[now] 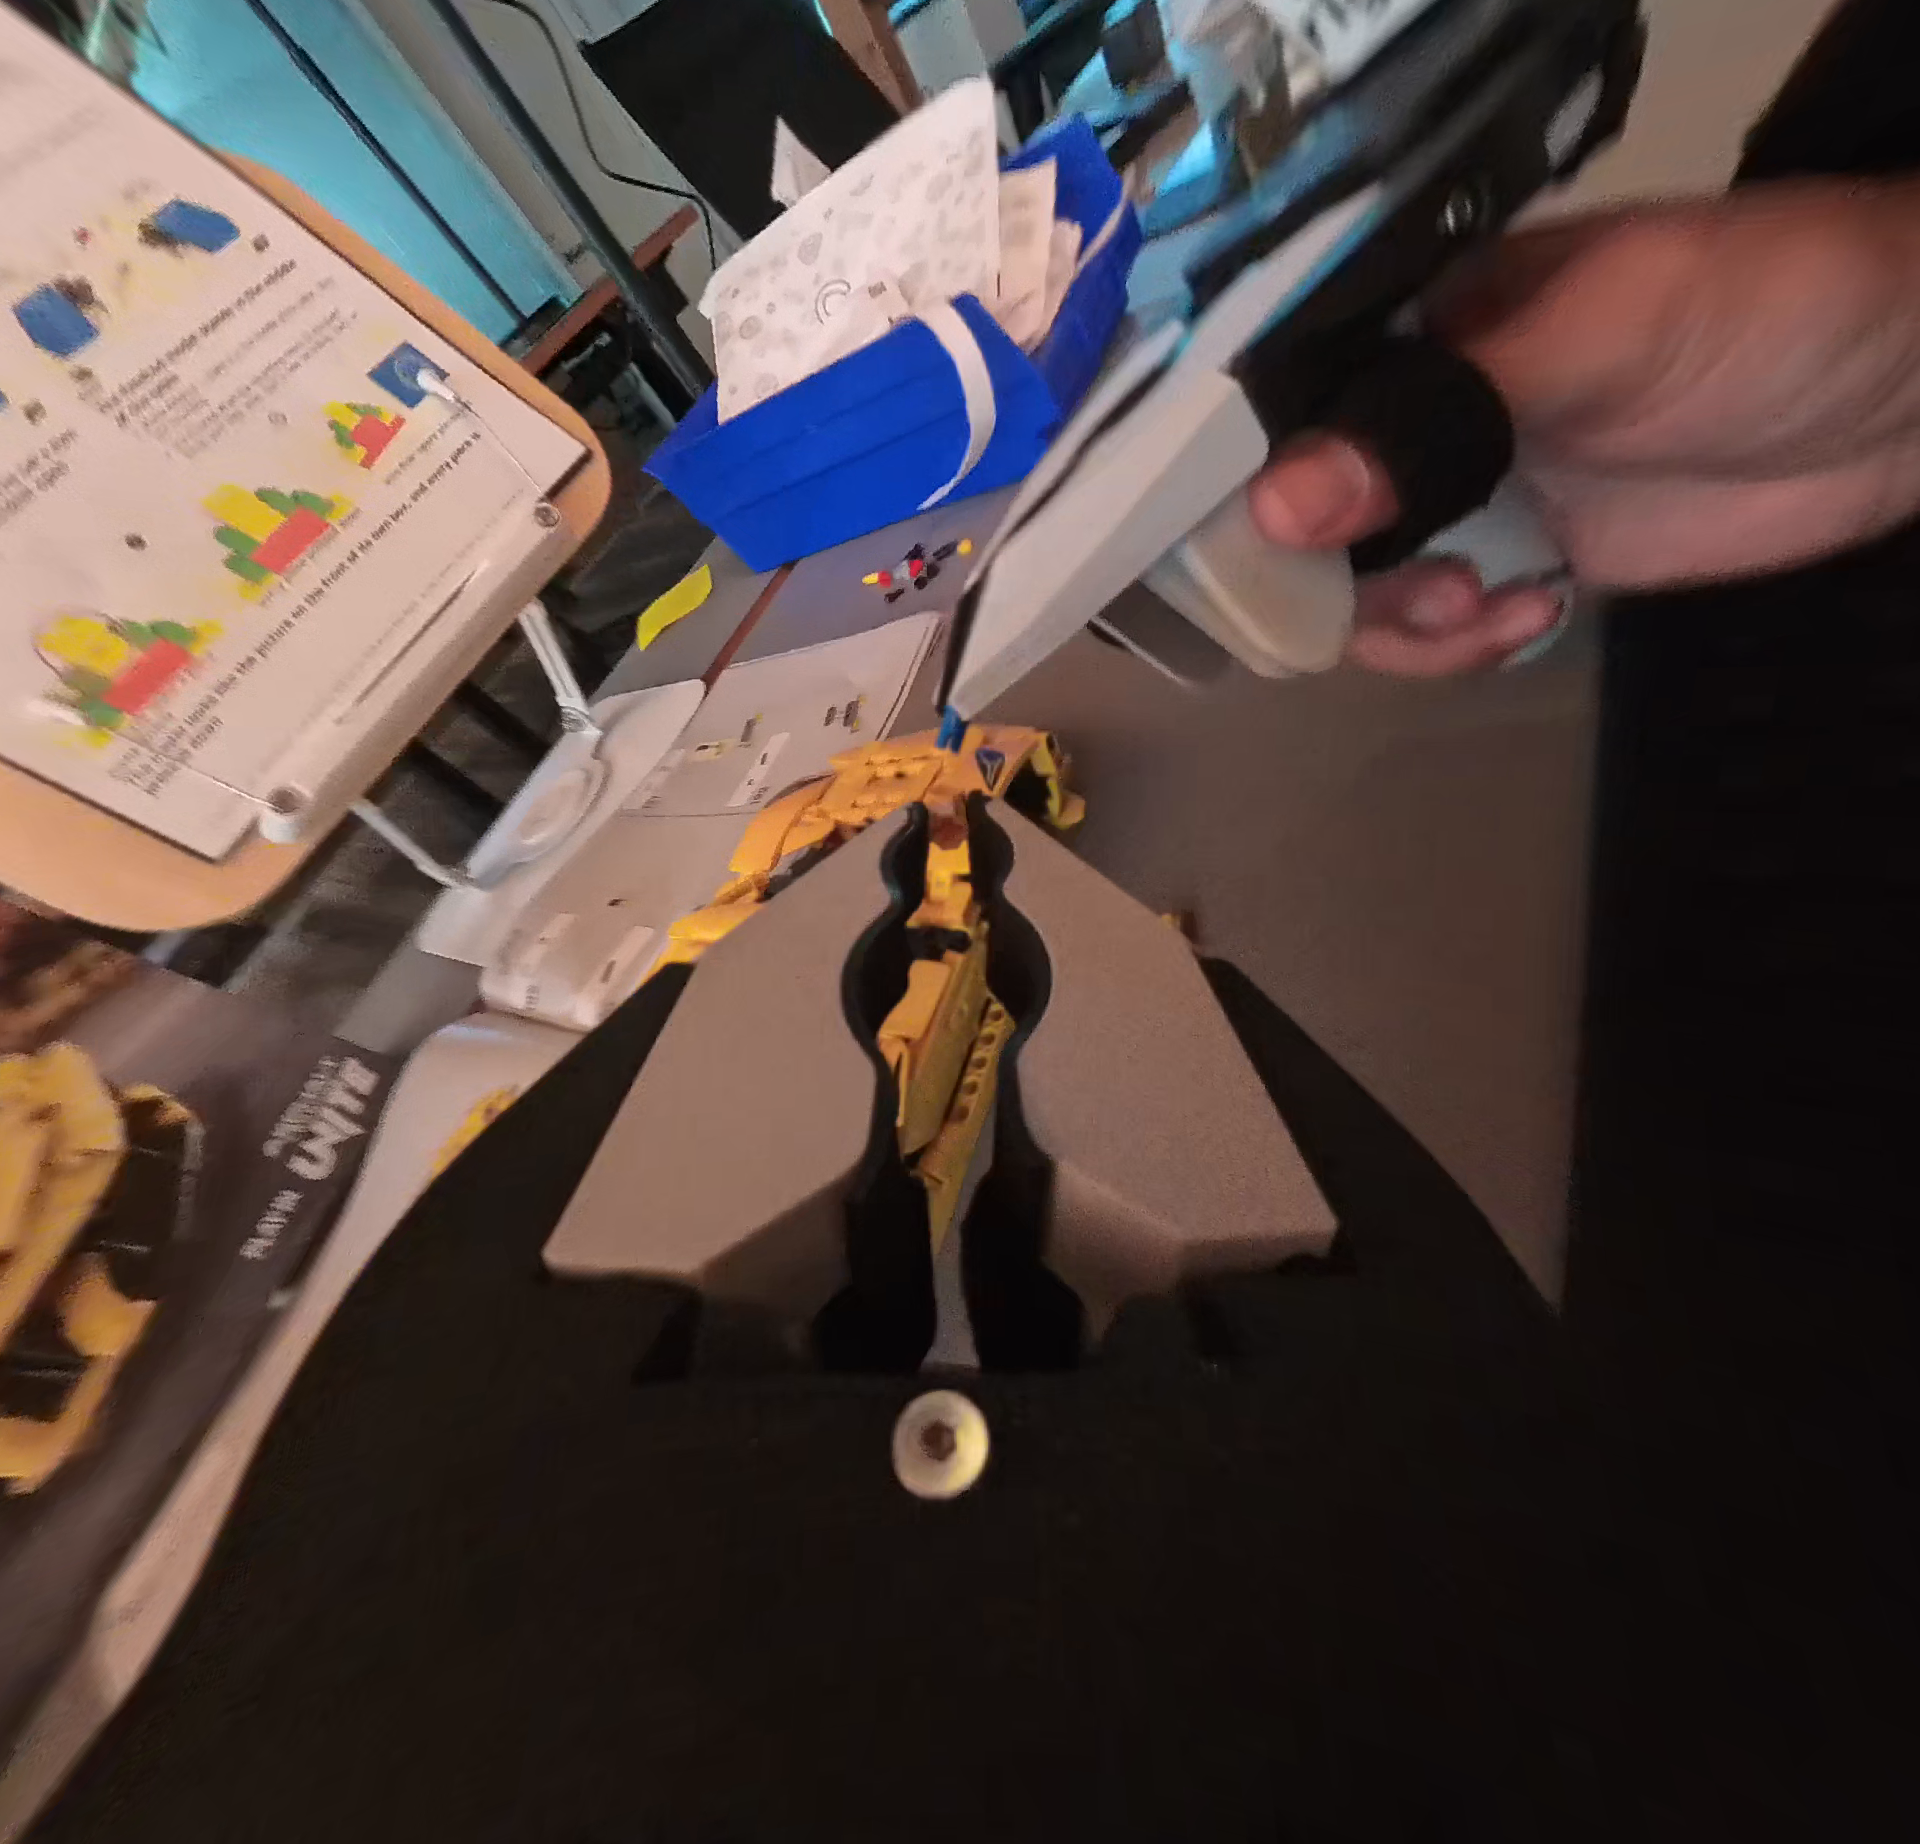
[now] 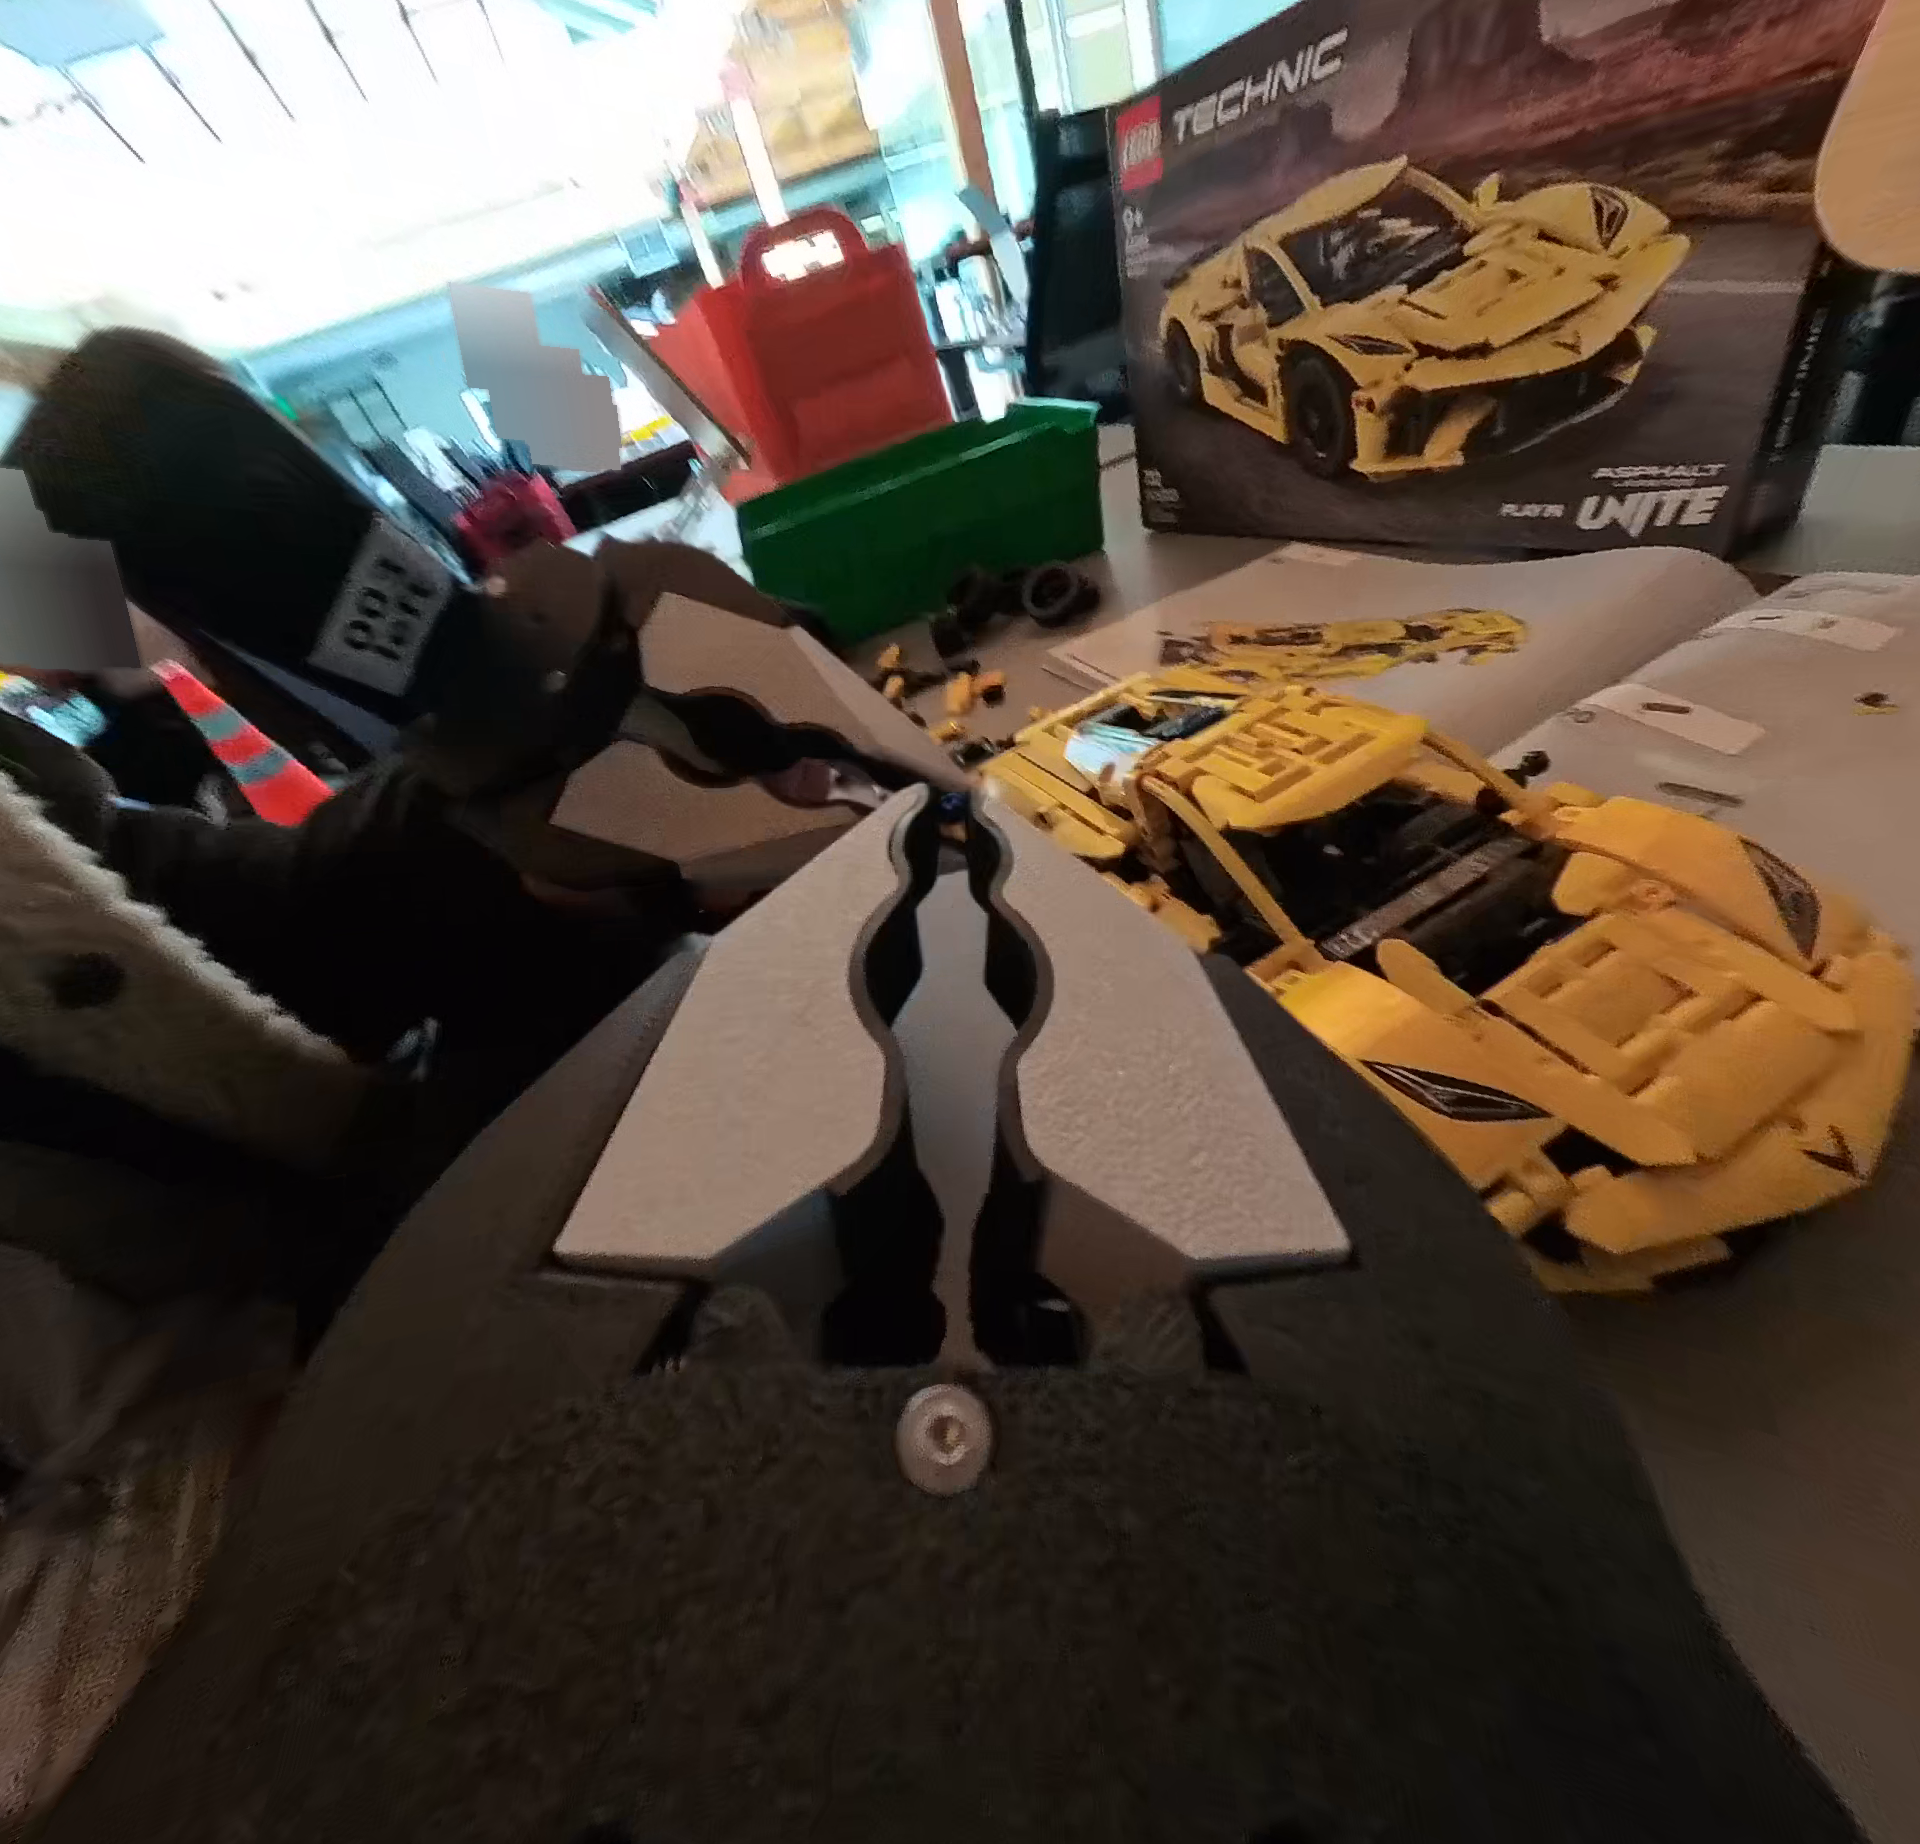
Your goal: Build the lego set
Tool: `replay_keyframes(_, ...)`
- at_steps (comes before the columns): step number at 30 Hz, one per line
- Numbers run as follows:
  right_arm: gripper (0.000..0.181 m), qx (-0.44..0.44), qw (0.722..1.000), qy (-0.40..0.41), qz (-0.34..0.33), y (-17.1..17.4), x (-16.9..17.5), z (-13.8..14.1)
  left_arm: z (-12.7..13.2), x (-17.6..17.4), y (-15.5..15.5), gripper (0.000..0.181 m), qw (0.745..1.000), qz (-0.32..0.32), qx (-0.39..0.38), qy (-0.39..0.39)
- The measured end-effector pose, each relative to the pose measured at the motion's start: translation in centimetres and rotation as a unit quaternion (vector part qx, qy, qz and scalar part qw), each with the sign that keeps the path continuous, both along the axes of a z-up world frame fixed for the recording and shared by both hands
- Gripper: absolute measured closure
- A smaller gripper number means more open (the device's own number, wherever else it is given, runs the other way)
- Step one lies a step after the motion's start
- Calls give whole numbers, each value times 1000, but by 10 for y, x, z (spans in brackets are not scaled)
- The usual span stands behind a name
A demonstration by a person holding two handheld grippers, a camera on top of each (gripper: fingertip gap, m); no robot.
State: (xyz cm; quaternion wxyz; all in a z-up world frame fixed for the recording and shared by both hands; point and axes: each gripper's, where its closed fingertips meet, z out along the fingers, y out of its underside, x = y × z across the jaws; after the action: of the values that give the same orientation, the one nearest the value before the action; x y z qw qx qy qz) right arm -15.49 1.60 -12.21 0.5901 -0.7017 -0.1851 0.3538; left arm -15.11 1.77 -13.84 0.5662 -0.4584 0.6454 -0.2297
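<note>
Right now your left gripper (image 1: 945, 818) is pressed onto the yellow car (image 1: 940, 1025), its jaws closed around a strip of the bodywork that runs back between them; that grip looks meant to steady the model so it cannot slide while the other hand works. Just beyond your left tips, your right gripper (image 1: 951, 724) comes down from the upper right with a small blue pin (image 1: 949, 732) nipped at its very end, touching or almost touching the car's top edge. In the right wrist view the same blue pin (image 2: 948, 807) sits between the right gripper's (image 2: 948, 815) tips, which are squeezed almost together on it, and the left gripper (image 2: 914, 771) reaches in from the left to meet them at the rear corner of the yellow car (image 2: 1455, 921).

The car spreads away to the right of your right tips, resting on the open instruction booklet (image 2: 1683, 672). Loose parts (image 2: 956, 688) and black tyres (image 2: 1049, 589) lie farther ahead, before the green bin (image 2: 925, 516), with the set's box (image 2: 1455, 267) upright behind. The blue bin (image 1: 862, 433) stands well beyond your left tips.

Judging by this, you are seating the pin; blur hides the exact hole, so keep the left hold firm and push straight.
</note>
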Motion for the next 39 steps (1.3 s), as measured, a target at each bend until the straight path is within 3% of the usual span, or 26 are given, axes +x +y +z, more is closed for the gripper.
replay_keyframes(11, 178, -6, 989, -145, -35, 5, 0, -25, -15, 2, 2, 175, 988, 11, 141, 56)
replay_keyframes(16, 178, -28, 992, -124, -14, 3, -2, -29, -19, 0, 0, 176, 986, 7, 152, 72)
replay_keyframes(20, 178, -67, 996, -56, 18, 0, -5, -29, -16, 1, -5, 176, 984, 1, 161, 69)
replay_keyframes(25, 178, -57, 996, -64, 16, 1, -6, -28, -14, 0, -5, 176, 984, 6, 166, 69)
replay_keyframes(29, 177, -44, 999, -5, 26, 0, -4, -16, -3, 0, -7, 175, 991, -3, 128, 28)
replay_keyframes(31, 172, -45, 994, 82, 63, -8, -4, 0, 7, -1, -10, 175, 996, -18, 92, -5)
replay_keyframes(34, 154, -103, 959, 221, 145, -16, -3, 12, 20, -3, -24, 174, 993, -61, 89, -49)
replay_keyframes(37, 149, -148, 898, 326, 256, -35, -11, 31, 27, -4, -38, 174, 987, -99, 96, -76)
replay_keyframes(39, 158, -171, 886, 337, 269, -37, -11, 27, 30, -5, -39, 174, 986, -105, 101, -86)
